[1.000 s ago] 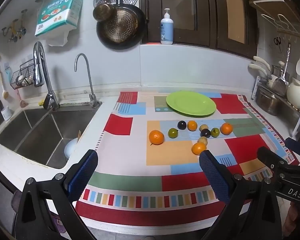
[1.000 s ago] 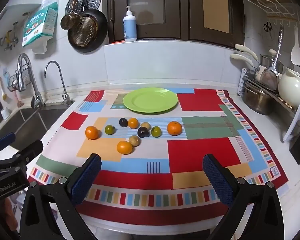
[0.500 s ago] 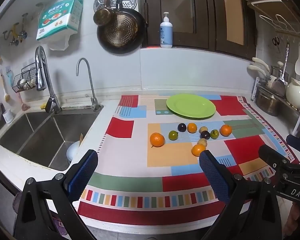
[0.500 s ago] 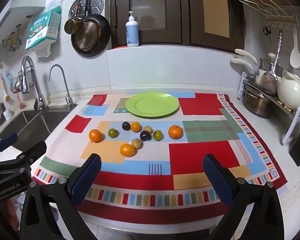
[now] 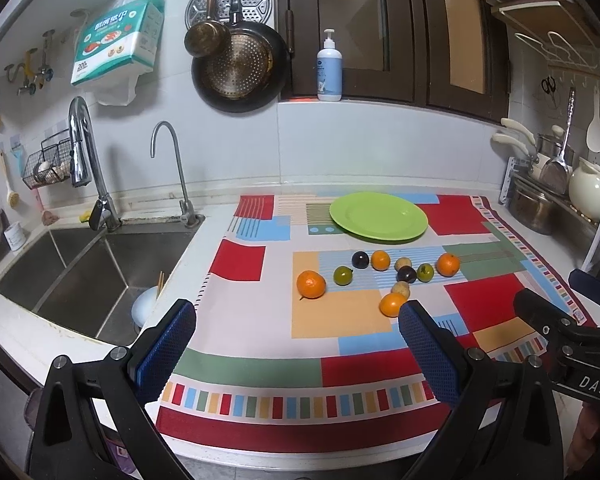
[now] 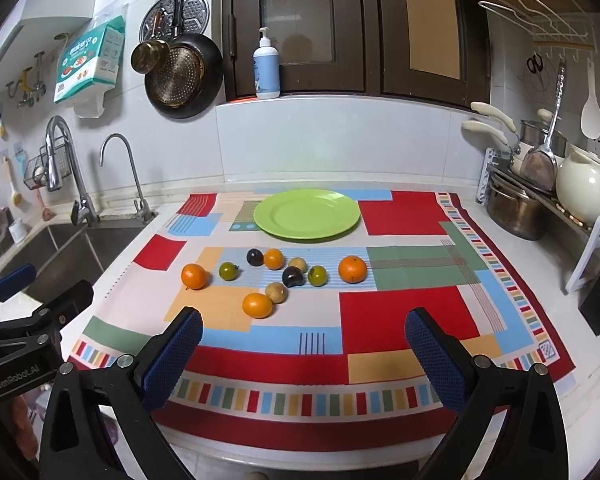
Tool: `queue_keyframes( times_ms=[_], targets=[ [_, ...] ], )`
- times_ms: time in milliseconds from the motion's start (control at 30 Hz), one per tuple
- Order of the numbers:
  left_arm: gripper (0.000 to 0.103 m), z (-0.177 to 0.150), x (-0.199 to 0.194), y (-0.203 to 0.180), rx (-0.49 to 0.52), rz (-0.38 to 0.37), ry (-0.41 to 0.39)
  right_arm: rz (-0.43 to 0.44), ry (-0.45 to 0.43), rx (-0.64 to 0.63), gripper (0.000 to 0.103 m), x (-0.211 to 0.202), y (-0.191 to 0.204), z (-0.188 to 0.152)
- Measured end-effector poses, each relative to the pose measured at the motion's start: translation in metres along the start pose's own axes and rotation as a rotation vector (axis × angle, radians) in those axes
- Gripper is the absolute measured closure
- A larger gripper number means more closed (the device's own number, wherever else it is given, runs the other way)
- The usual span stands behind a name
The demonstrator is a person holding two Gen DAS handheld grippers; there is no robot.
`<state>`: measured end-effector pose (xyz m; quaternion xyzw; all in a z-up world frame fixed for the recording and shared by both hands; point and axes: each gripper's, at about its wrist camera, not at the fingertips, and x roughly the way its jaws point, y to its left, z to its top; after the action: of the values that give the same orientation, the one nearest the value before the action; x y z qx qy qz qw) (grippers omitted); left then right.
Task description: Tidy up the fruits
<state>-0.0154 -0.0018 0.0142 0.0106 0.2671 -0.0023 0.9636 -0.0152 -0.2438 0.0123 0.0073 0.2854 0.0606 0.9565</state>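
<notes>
A: Left wrist view first: the left gripper (image 5: 296,332) is spread wide and holds nothing, low over the near edge of the patterned cloth (image 5: 352,372). Where are the fruits from there?

B: Ahead and to its right, loose on the cloth in a rough row, none yet on the green plate (image 5: 378,216) behind them. The nearest orange (image 5: 393,305) sits just beside the tip of that gripper's right finger.

A: And the right gripper (image 6: 302,330)?

B: Also spread and empty. In its view the same orange (image 6: 257,305) lies ahead, a little left of centre, with a tan fruit (image 6: 276,292) touching or nearly touching it behind.

A: So which hand goes?

B: Either could reach; I judge the right one is squarer to the cluster. Round fruit, so no long axis to line up with.

A: Room?

B: Bare cloth in front and to the right of the fruits; the sink (image 5: 80,264) is well off to the left, the dish rack (image 6: 540,200) far right. The tight pair may roll when nudged.
</notes>
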Motion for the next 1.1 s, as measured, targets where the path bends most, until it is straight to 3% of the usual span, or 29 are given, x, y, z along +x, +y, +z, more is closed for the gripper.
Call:
queue_keyframes(
  times_ms=[1100],
  targets=[
    [0.000, 0.0018, -0.0021, -0.0049, 0.010, 0.003, -0.015, 0.008, -0.007, 0.002, 0.001, -0.0007, 0.0018, 0.0035]
  ],
)
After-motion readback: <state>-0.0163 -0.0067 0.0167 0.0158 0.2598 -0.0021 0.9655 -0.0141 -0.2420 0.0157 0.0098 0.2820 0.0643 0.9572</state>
